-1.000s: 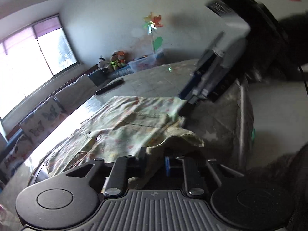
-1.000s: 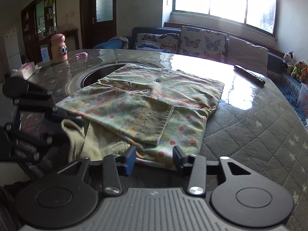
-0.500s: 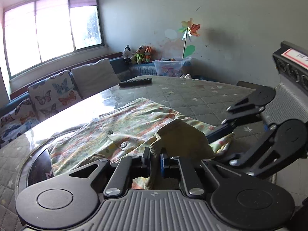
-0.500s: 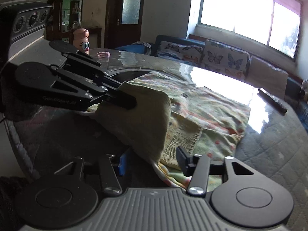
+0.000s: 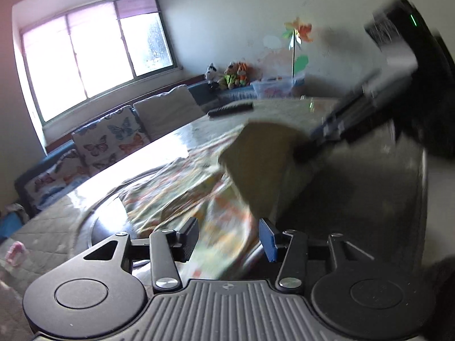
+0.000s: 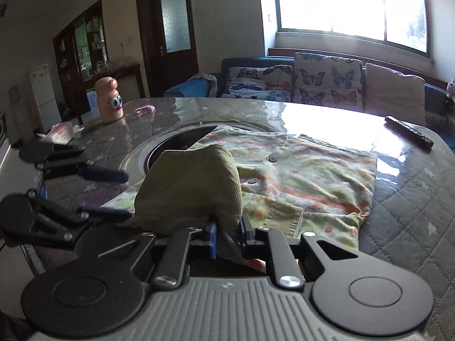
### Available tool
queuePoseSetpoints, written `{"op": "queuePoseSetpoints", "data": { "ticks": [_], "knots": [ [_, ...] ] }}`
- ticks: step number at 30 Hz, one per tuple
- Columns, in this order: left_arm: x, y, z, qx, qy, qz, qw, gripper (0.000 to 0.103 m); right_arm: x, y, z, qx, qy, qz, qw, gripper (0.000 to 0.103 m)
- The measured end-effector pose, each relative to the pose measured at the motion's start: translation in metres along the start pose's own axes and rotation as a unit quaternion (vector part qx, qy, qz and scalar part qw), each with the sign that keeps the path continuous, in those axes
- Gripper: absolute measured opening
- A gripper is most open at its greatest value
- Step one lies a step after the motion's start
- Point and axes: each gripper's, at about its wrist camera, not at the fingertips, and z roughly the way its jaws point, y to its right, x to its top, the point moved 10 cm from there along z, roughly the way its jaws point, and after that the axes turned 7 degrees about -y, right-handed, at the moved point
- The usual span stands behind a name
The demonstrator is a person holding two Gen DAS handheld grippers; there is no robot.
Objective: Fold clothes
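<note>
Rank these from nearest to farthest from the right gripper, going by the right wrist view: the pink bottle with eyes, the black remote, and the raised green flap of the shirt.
1. Green flap: pinched in the right gripper.
2. Black remote: far right of the table.
3. Pink bottle: far left. Its lead over the remote is slim.

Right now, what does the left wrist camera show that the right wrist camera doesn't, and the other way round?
Only the left wrist view shows the colourful paper pinwheel, the row of stuffed toys and the open left gripper. Only the right wrist view shows the pink googly-eyed bottle, the dark wooden door and the right gripper shut on the olive ribbed hem. Both show the floral buttoned shirt, the black remote and the butterfly-print cushions.
</note>
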Motion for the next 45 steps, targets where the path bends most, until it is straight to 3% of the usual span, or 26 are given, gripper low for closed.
{"op": "queuePoseSetpoints", "data": {
  "ticks": [7,10,16,17,19,20,22,28,36,40,45],
  "knots": [
    [-0.02,0.009,0.004,0.022,-0.013,0.048,0.9985,0.051,0.008,0.004,-0.005,-0.004,0.017,0.019,1.0,0.012],
    [-0.018,0.02,0.001,0.02,-0.003,0.065,0.9977,0.058,0.013,0.003,-0.008,-0.004,0.029,0.024,0.999,0.012],
    [-0.017,0.014,0.013,0.061,-0.005,0.065,0.996,0.058,0.022,0.004,-0.01,-0.008,0.041,0.023,0.999,0.012],
    [-0.017,0.01,0.015,0.065,-0.007,0.061,0.996,0.056,0.02,0.005,-0.01,-0.008,0.041,0.024,0.999,0.012],
    [-0.019,0.002,0.017,0.067,-0.012,0.054,0.9962,0.036,0.017,0.006,-0.01,-0.008,0.041,0.024,0.999,0.011],
    [-0.02,-0.002,0.017,0.067,-0.014,0.05,0.9964,0.02,0.015,0.006,-0.011,-0.008,0.041,0.025,0.999,0.011],
    [-0.019,-0.005,0.013,0.065,-0.008,0.045,0.9968,0.01,0.011,0.004,-0.013,-0.005,0.043,0.03,0.999,0.01],
    [-0.009,-0.002,-0.02,0.033,0.013,0.035,0.9987,0.008,0.003,0.0,-0.037,0.004,0.065,0.036,0.997,0.009],
    [0.006,0.018,-0.098,-0.021,0.03,0.045,0.9983,0.008,-0.002,-0.027,-0.107,0.022,0.091,0.006,0.996,0.009],
    [0.015,0.01,-0.099,-0.018,0.039,0.028,0.9987,0.008,0.008,-0.027,-0.113,0.019,0.102,0.001,0.995,0.009],
    [0.029,-0.015,-0.07,-0.01,0.037,-0.008,0.9992,0.008,0.035,-0.008,-0.089,0.013,0.095,0.0,0.995,0.009]
  ]
}}
